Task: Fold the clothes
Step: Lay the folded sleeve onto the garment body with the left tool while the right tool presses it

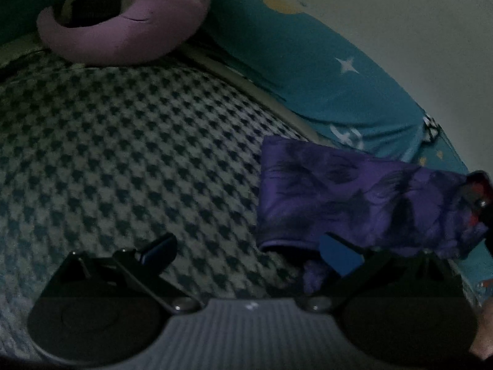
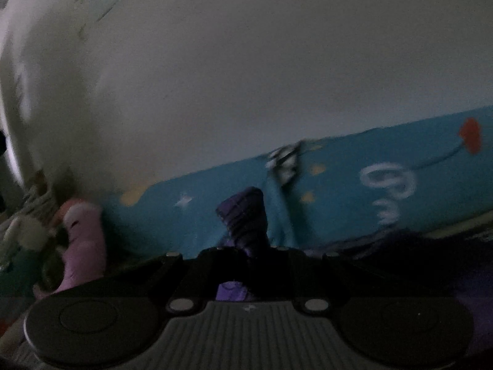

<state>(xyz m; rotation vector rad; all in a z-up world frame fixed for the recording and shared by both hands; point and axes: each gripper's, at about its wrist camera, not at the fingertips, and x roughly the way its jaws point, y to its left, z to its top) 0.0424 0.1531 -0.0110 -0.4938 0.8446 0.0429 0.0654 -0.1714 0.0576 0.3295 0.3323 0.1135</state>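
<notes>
Now: purple garment [image 1: 354, 197] on checked bedding [image 1: 123, 154], long axis running L-R, lying fwd-right of left gripper [image 1: 246, 252], spread wide, empty. Right gripper [image 2: 246, 246] clamped on its bunched end, lifted.

Right gripper [image 2: 246, 252] fingertips are buried in bunched purple cloth [image 2: 245, 219], can't see the pads. Pink plush [image 2: 81, 240] off to its left is just blur, cut off low.

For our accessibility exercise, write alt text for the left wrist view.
The left claw hangs open over a houndstooth bedcover, its right finger beside a purple patterned garment. Behind lie a purple plush toy and a blue starry wall panel.
</notes>
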